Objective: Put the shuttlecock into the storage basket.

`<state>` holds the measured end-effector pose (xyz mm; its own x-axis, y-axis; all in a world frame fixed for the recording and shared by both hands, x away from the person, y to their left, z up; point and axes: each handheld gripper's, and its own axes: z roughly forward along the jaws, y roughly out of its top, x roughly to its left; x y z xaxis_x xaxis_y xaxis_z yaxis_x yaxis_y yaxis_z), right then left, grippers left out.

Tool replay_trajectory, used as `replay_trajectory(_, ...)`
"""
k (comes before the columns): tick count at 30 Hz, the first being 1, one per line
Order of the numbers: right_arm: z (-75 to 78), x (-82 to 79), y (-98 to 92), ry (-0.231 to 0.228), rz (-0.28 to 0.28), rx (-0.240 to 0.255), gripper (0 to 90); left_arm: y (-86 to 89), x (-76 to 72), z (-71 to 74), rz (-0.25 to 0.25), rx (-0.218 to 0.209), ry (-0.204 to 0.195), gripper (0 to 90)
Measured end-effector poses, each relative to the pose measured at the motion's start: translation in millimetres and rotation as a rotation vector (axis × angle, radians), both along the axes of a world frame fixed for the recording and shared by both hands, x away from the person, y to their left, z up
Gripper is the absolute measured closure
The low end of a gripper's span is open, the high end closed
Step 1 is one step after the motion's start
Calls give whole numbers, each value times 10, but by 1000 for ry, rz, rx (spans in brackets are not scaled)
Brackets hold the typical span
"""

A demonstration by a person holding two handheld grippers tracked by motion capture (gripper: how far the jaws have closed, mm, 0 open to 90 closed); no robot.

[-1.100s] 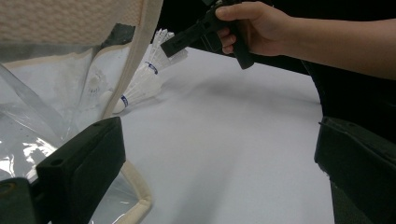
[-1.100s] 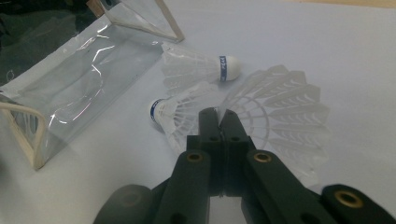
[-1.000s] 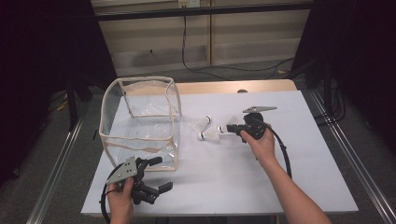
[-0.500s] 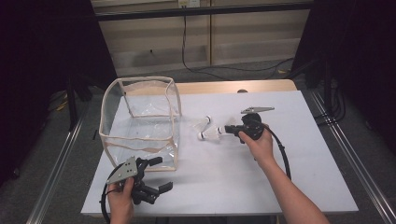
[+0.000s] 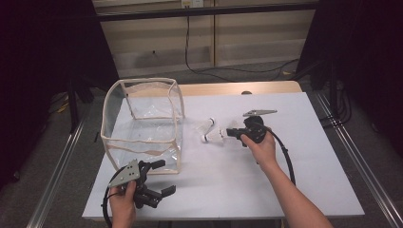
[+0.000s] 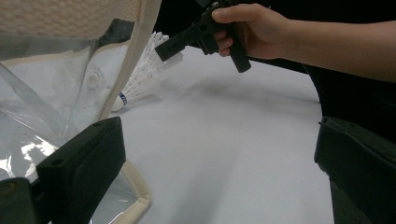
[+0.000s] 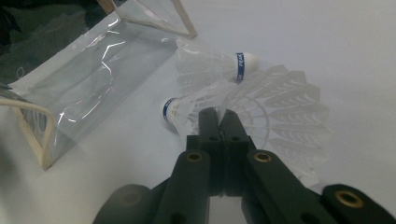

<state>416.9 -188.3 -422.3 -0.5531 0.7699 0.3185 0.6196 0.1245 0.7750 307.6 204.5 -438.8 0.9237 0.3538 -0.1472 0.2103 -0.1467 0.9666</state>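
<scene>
Right tongs: my right gripper (image 7: 218, 116) is clenched on the feather skirt of the near shuttlecock (image 7: 261, 121), a thin pinch at the skirt's edge, low over the table (image 5: 285, 190).
Left tongs: my left gripper (image 5: 157, 178) is released, jaws standing wide with nothing between them, down by the table's near edge beside the front corner of the clear bag (image 5: 142, 123).
Where the shuttlecocks are: both lie on the white surface just right of the bag; the far shuttlecock (image 7: 212, 65) lies just behind the one I hold, so close I cannot tell whether the skirts touch.
Risk one: feathers are springy and slick – if I lift fast, I judge the skirt may slip out of the pinch or a feather may crease.
Risk two: the far one could drag or roll as I lift, since the skirts sit so close.
In the way: the bag's cream-trimmed rim stands upright between the shuttlecocks and its inside – I would have to go over it, and its soft walls may fold if bumped.
Around: a black cable trails from my right gripper across the table.
</scene>
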Motion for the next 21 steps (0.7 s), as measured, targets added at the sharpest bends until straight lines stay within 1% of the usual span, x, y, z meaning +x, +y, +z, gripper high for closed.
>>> replay_trajectory(3,-4,0,11,-1,2,0,898,-4,-3,-2,-1,1,5,21)
replay_trajectory(6,-10,-2,17,1,7,2,898,-1,-2,1,0,0,-1,20)
replay_trajectory(12,-13,5,12,-1,7,7,898,-6,-4,-4,-2,-2,5,21)
replay_trajectory(14,-15,5,16,5,6,9,898,-12,-2,-4,-6,2,2,21)
replay_trajectory(21,-27,11,32,3,8,13,898,-12,-2,-5,-6,0,3,21)
